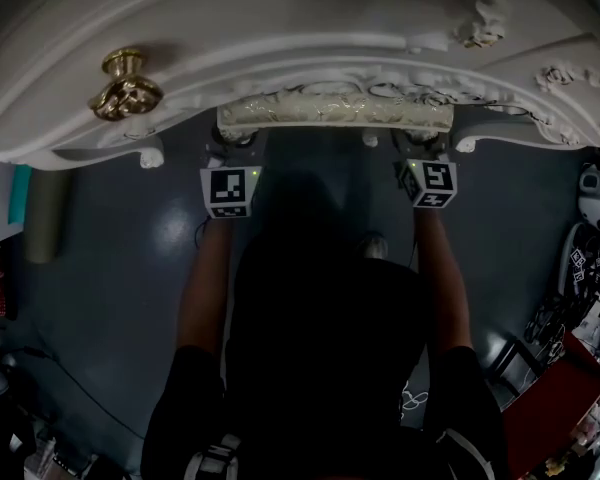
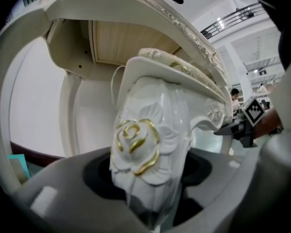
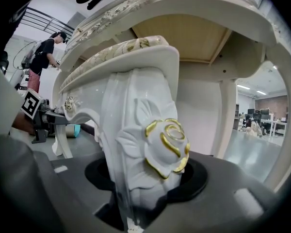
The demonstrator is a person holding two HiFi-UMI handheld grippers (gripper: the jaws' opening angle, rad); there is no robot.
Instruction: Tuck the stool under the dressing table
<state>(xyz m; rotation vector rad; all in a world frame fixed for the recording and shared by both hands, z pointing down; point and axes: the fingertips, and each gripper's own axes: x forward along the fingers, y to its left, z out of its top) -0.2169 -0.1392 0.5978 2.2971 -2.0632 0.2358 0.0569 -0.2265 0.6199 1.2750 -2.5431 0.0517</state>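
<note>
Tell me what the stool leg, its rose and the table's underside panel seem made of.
Stool leg: glossy white, likely lacquered wood or resin, by its sharp highlights. Rose: trim of gold paint or gilt. Underside panel: pale, unpainted-looking wood; straight grain shows.

The white, carved wooden dressing table (image 1: 280, 18) is borne on its curved legs (image 3: 226, 125) by the glossy dark grey floor (image 1: 110, 258).

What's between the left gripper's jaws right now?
The stool leg, carved white with gold trim, clamped by the left gripper; the left gripper view shows it.
</note>
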